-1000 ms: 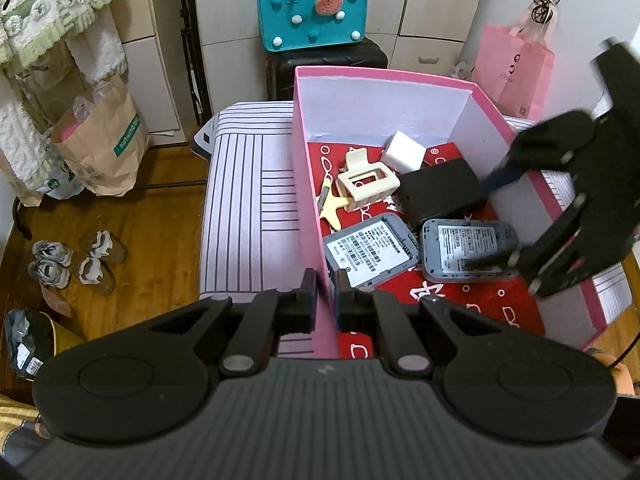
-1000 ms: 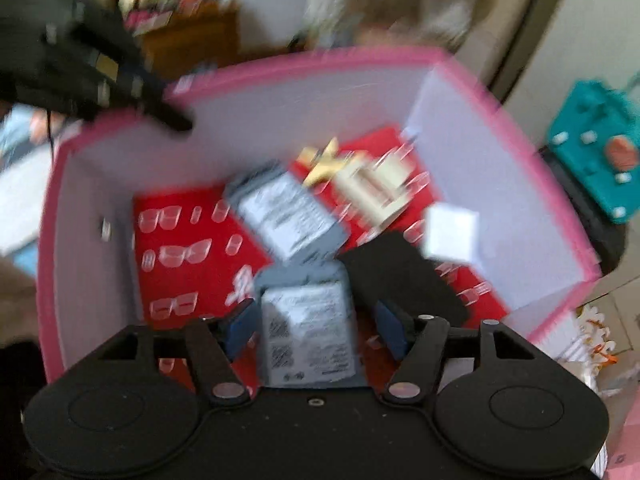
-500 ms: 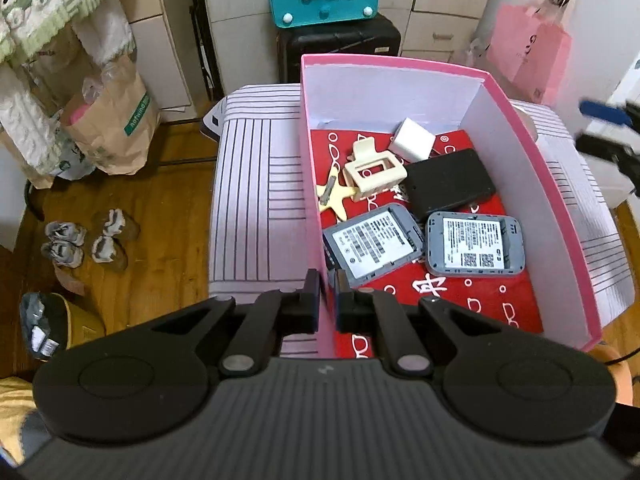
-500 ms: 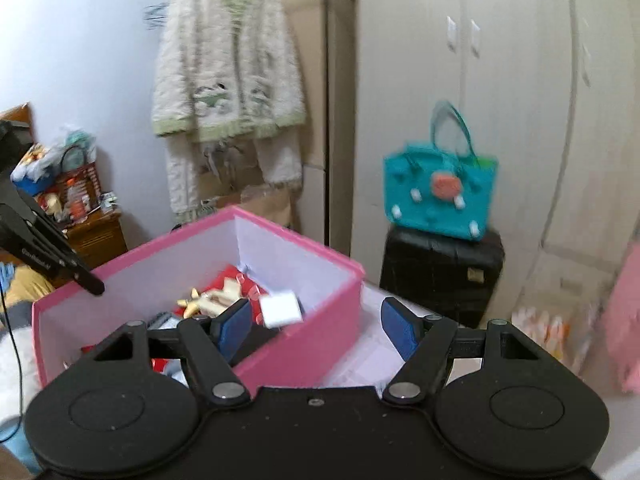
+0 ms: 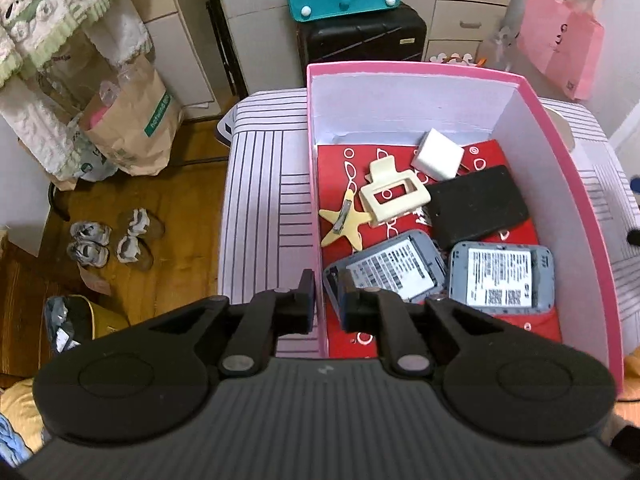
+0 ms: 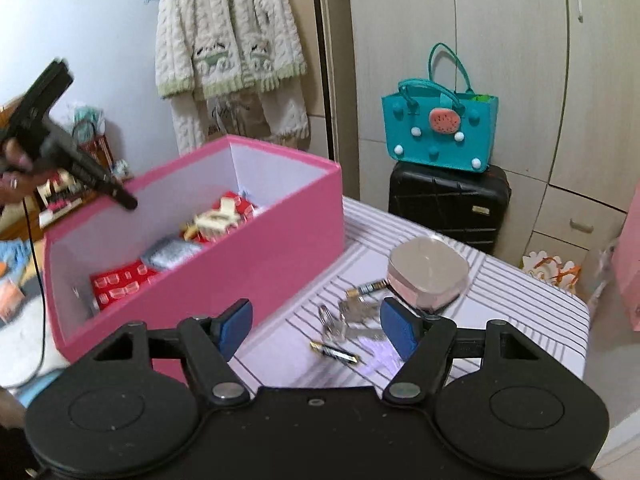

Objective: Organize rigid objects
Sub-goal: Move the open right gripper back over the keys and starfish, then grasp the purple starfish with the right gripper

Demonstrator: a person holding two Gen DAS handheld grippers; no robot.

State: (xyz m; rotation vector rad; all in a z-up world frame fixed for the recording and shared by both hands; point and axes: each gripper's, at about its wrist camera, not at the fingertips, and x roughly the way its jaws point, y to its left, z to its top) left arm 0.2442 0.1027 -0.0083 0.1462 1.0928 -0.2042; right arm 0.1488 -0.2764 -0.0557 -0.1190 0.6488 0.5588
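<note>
Pink box (image 5: 560, 184) sits on a striped table cover (image 5: 264, 184), open-topped, white inside, red patterned liner on the floor. In it: cream hair claw clip (image 5: 394, 196) near the middle, yellow star hair clip (image 5: 344, 222) just left of it against the left wall, white block (image 5: 438, 154) toward the far end, black flat device (image 5: 476, 208) right of the claw clip, and two grey devices with white labels (image 5: 386, 270) (image 5: 500, 276) side by side at the near end.

Left gripper (image 5: 324, 300) straddles the box's near-left wall: one finger outside, one inside. Its jaws have just been opening a little; a narrow gap shows, with the pink wall edge between the fingers and the pads not pressing on it.

Right gripper (image 6: 316, 324) is outside the box, over the table cover to its right. Blue-padded jaws spread wide, nothing between them. Beyond the pads, on the cover: a ring of keys (image 6: 348, 320), two batteries (image 6: 334, 352) (image 6: 366, 289), and a rounded pink-and-grey case (image 6: 428, 272) just past them.

Farther back: teal tote with watermelon patch (image 6: 440, 128) on a black suitcase (image 6: 448, 204), white wardrobe doors behind, a knitted cardigan (image 6: 228, 44) hanging.
</note>
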